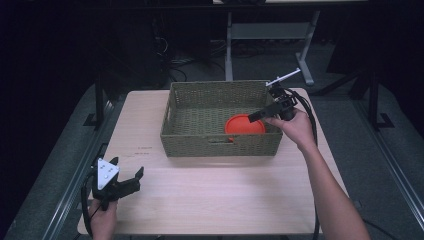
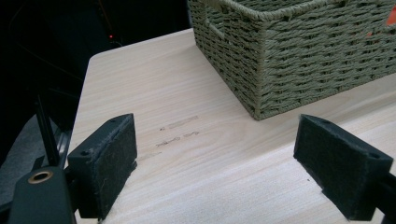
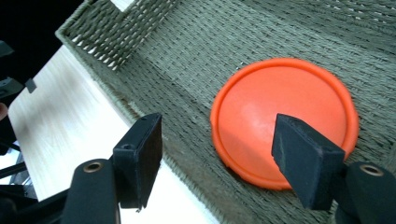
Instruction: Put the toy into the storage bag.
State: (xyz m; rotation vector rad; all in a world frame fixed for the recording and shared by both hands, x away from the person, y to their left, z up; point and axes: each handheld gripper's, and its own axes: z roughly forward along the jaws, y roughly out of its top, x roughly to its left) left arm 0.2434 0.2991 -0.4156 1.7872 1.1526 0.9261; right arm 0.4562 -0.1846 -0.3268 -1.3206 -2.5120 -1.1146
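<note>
An orange round lid (image 1: 243, 125) lies flat on the floor of the woven green basket (image 1: 190, 141), toward its front right. In the right gripper view the lid (image 3: 280, 112) sits below and beyond the jaws, untouched. My right gripper (image 1: 261, 114) hovers over the basket's right end, above the lid, open with nothing between its pads (image 3: 222, 158). At the table's front left corner my left gripper (image 1: 129, 178) rests open, aimed toward the basket; in its own view the gripper (image 2: 215, 163) has bare table between its jaws.
The basket (image 2: 299, 56) stands at the middle back of the light wooden table (image 1: 210, 195). Faint pencil marks (image 2: 180, 133) show on the table left of the basket. Dark floor and a table stand's legs (image 1: 305, 75) lie beyond.
</note>
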